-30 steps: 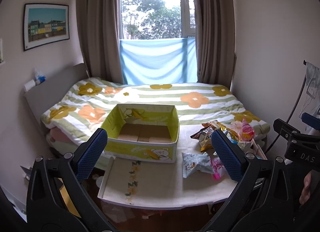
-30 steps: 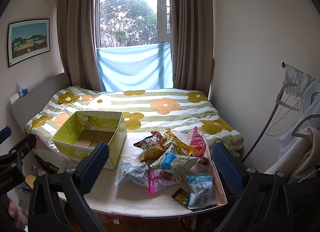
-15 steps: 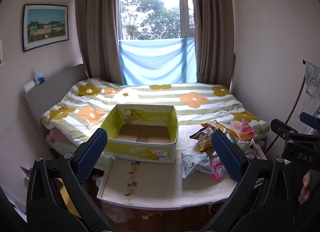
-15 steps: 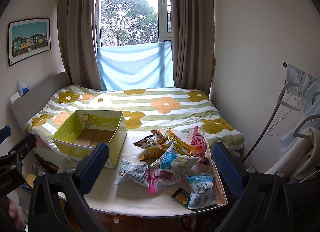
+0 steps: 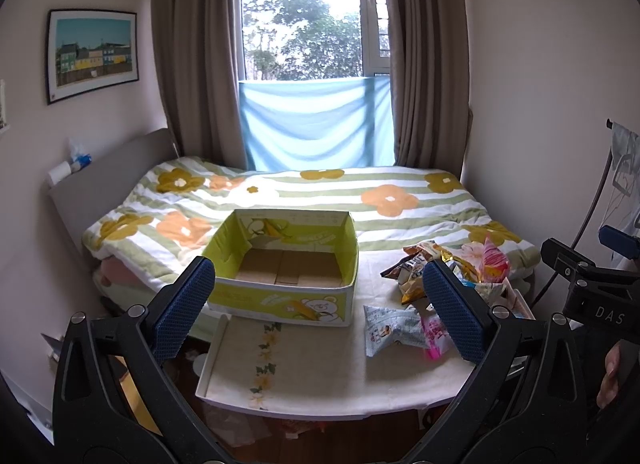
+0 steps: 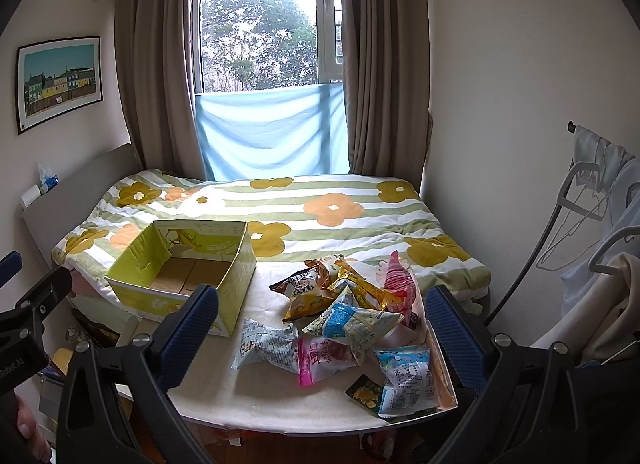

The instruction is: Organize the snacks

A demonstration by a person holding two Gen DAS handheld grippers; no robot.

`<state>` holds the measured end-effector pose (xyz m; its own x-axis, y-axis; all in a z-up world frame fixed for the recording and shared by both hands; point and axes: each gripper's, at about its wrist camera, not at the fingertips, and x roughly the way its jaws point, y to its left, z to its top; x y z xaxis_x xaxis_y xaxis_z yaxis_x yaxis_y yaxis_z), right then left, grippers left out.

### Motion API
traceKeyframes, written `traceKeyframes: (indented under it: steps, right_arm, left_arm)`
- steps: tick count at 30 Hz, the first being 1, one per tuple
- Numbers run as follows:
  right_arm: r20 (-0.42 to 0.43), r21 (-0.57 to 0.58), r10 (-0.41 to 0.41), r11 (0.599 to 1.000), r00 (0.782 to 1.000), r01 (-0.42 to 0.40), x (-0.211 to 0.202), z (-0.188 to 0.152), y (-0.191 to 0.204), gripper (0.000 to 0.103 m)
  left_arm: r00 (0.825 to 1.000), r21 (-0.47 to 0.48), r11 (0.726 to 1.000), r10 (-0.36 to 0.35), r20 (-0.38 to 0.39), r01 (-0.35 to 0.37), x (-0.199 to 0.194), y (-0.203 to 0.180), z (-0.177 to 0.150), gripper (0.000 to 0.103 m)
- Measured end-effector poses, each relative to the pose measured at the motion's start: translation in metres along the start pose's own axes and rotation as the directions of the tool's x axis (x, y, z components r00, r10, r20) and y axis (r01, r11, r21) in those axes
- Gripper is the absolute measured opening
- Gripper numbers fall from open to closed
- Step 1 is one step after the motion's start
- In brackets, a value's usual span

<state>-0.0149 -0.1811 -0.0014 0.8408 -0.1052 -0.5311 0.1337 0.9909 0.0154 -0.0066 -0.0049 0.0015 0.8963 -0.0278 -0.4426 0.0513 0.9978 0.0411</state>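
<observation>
A yellow-green cardboard box [image 5: 280,264] stands open and empty at the far left of the small white table [image 5: 320,376]; it also shows in the right wrist view [image 6: 184,268]. A pile of several snack bags [image 6: 348,316] lies on the table's right side, also seen in the left wrist view [image 5: 432,284]. My left gripper [image 5: 316,312] is open and empty, held back from the table's near edge. My right gripper [image 6: 324,338] is open and empty, in front of the snack pile.
A bed with a flowered quilt [image 5: 320,200] lies behind the table. A clothes rack with hangers [image 6: 592,224] stands at the right. Curtains and a window are at the back. The floor shows below the table's near edge.
Both grippers have drifted very slightly; the views are almost the same. Nothing on the table has moved.
</observation>
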Motion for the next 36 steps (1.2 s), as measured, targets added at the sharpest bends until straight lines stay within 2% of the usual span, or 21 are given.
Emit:
traceKeyframes:
  steps: [30, 36]
  right_arm:
    - [-0.009, -0.003, -0.011, 1.0, 1.0, 0.011, 0.002, -0.005, 0.001, 0.103]
    - [-0.012, -0.019, -0.027, 0.999, 1.0, 0.027, 0.002, -0.003, -0.008, 0.103]
  left_arm:
    - [1.0, 0.012, 1.0, -0.002, -0.006, 0.002, 0.003, 0.0, -0.002, 0.103]
    - [0.998, 0.037, 0.998, -0.047, -0.044, 0.049, 0.015, 0.005, -0.005, 0.103]
